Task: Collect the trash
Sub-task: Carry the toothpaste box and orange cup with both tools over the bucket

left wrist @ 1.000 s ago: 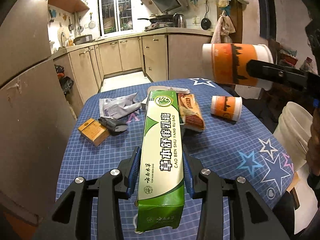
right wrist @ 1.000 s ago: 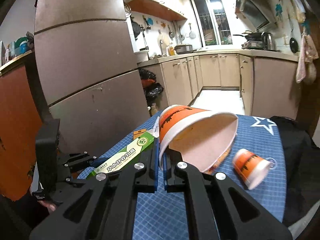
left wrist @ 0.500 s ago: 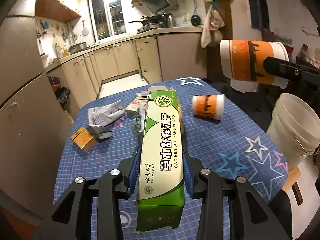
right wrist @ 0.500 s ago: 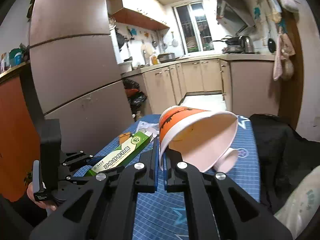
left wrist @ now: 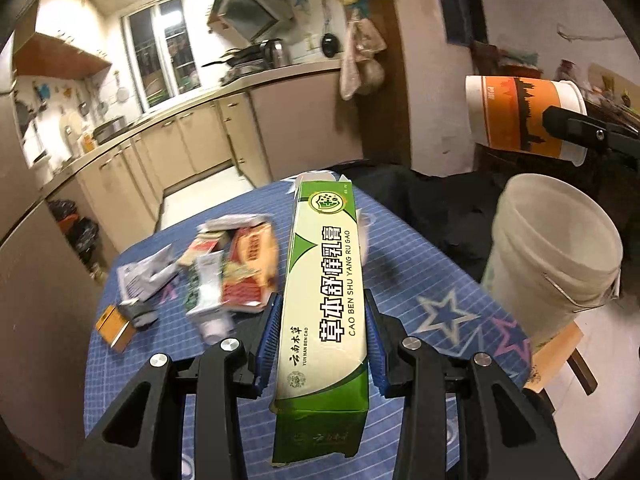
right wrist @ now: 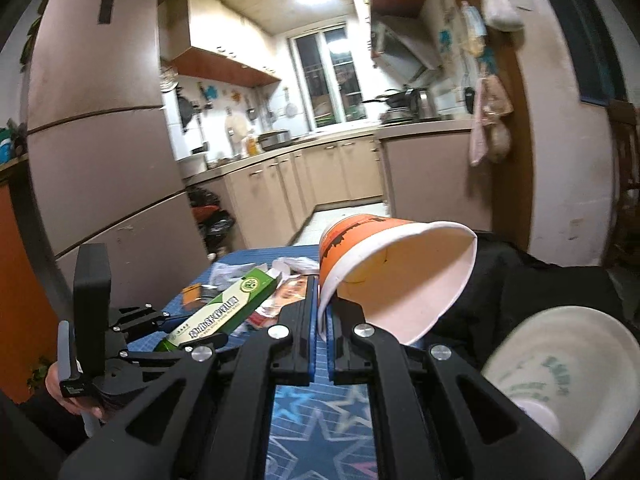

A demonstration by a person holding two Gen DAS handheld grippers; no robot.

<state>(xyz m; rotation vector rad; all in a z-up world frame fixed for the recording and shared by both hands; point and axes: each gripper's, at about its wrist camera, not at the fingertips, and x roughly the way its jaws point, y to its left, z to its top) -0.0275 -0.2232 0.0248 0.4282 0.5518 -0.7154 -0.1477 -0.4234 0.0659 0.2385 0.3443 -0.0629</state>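
My left gripper [left wrist: 322,312] is shut on a long green and cream toothpaste box [left wrist: 326,280], held lengthwise above the blue starred table [left wrist: 424,280]. My right gripper [right wrist: 320,304] is shut on the rim of an orange and white paper cup [right wrist: 384,272], which lies on its side in the air. In the left wrist view that cup [left wrist: 520,116] hangs above a white plastic bucket [left wrist: 552,256] beside the table's right edge. The bucket [right wrist: 560,376] shows at lower right in the right wrist view. The toothpaste box [right wrist: 224,312] appears at left there.
Loose wrappers and a snack packet [left wrist: 248,268], a crumpled grey bag [left wrist: 148,276] and a small orange box [left wrist: 116,326] lie on the table's left half. A dark cloth [left wrist: 432,208] covers something past the table. Fridge [right wrist: 100,152] at left, kitchen cabinets [right wrist: 312,184] behind.
Both grippers have swung to the right with their loads. The white bucket has come into both views, and the second cup on the table has gone out of sight.
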